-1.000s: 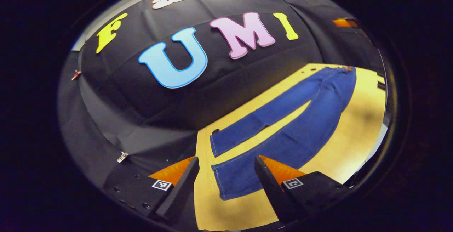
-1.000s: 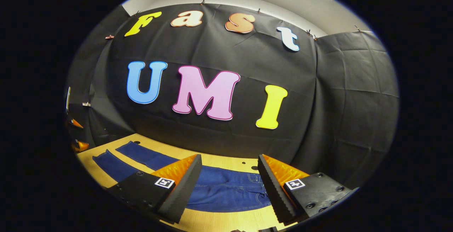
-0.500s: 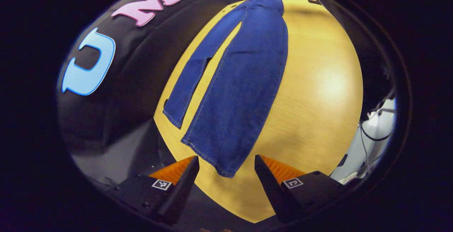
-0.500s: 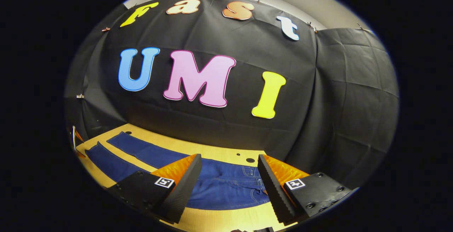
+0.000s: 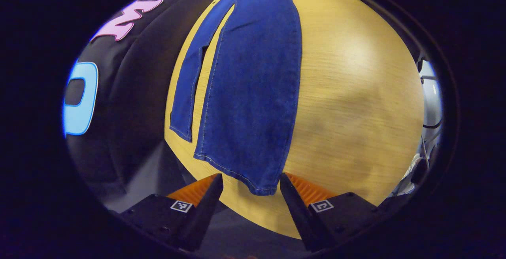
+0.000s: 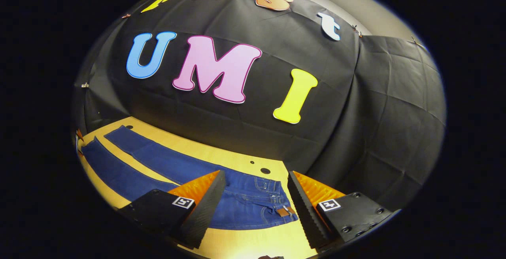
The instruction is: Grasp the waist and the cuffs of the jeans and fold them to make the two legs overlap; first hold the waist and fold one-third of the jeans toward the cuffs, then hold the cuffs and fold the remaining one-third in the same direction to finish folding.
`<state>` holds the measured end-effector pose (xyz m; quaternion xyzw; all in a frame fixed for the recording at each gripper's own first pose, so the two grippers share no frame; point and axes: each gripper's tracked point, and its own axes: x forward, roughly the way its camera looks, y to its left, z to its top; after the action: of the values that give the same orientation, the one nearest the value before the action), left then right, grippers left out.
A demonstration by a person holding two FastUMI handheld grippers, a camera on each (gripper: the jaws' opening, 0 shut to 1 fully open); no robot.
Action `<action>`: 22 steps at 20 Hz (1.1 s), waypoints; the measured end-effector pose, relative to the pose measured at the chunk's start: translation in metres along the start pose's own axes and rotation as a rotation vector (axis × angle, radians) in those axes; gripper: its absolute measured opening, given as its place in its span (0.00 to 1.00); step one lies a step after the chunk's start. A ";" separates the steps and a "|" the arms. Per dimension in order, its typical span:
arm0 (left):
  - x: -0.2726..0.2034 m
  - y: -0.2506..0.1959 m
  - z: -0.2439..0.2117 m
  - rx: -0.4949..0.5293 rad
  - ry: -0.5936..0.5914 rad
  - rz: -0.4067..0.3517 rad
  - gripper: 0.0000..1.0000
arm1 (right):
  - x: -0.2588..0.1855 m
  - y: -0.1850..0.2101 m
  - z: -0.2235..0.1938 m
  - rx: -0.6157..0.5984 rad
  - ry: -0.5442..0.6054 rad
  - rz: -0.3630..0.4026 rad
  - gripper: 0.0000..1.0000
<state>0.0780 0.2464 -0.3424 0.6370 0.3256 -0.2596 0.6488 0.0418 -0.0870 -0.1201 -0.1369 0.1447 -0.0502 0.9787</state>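
Between the jaws of the left gripper [image 5: 250, 180], in the left gripper view, lies the corner of the near cuff [image 5: 253, 182] of the jeans [image 5: 253, 93]. The jaws stand apart, released, and grasp nothing; whether they touch the denim cannot be told. Ahead of these jaws the jeans run flat along the wooden worktop [image 5: 355, 104], the near leg wide, the far leg [image 5: 193, 77] narrow, a strip of bare wood showing between them. To the right of the jaws the worktop is bare wood.

Ahead of the right gripper [image 6: 256, 184], in the right gripper view, lies the waist [image 6: 269, 199] of the jeans [image 6: 166, 168], with a brown patch [image 6: 285, 211] on the waistband next to the right-hand jaw. These jaws also stand apart, released, with the waist seen between them; contact cannot be told. To the left of these jaws both legs extend flat, side by side. Beyond the waist, two holes [image 6: 265, 170] mark the worktop [image 6: 237, 243] near the black cloth wall [image 6: 375, 132].
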 end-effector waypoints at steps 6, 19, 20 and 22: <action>0.021 0.018 0.006 0.013 -0.001 -0.061 0.87 | 0.027 -0.016 -0.031 -0.210 0.003 -0.009 0.98; 0.044 0.022 0.008 -0.070 0.075 -0.124 0.08 | 0.085 -0.112 -0.148 -0.630 0.165 -0.012 0.97; 0.045 0.022 0.007 -0.078 0.077 -0.126 0.06 | 0.088 -0.121 -0.164 -0.658 0.198 -0.002 0.97; 0.046 0.022 0.007 -0.098 0.077 -0.144 0.06 | 0.091 -0.138 -0.188 -0.763 0.249 0.027 0.98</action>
<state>0.1250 0.2441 -0.3629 0.5891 0.4073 -0.2647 0.6457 0.0643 -0.2795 -0.2786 -0.4814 0.2722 0.0040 0.8331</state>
